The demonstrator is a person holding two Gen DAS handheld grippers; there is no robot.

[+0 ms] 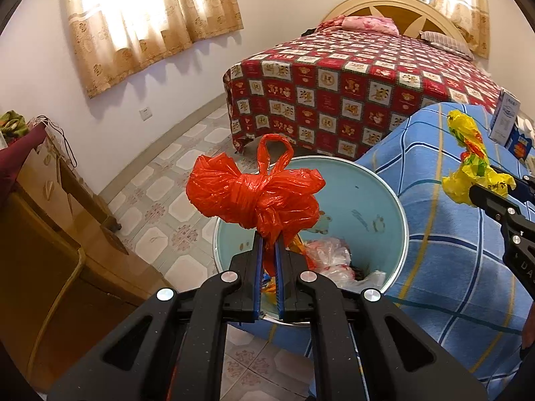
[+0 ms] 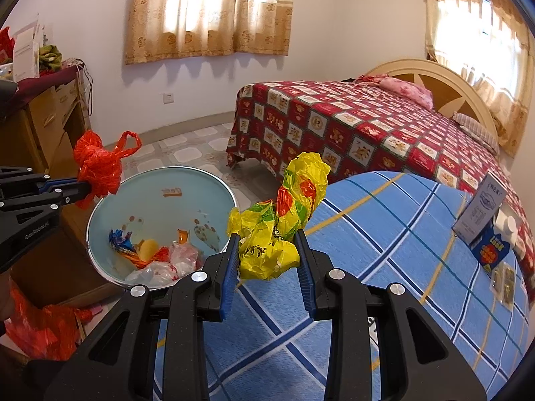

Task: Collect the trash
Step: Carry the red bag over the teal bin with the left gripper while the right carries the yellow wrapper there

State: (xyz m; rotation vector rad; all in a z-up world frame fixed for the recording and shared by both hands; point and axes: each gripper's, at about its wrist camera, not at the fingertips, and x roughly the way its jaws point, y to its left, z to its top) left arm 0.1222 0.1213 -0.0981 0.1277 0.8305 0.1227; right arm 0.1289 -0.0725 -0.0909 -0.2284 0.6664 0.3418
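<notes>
We see a knotted red-orange plastic bag (image 1: 254, 197), a crumpled yellow plastic bag (image 2: 284, 230) printed with orange and green shapes, a round pale-blue bin (image 2: 200, 187) with a silvery rim, a blue plaid cloth (image 2: 384, 234) with yellow and white lines, and a red checked bedspread (image 2: 367, 127) with cream bear squares.

bin (image 2: 160, 197) left of table (image 2: 384, 267), bed (image 2: 367, 127) behind.
</notes>
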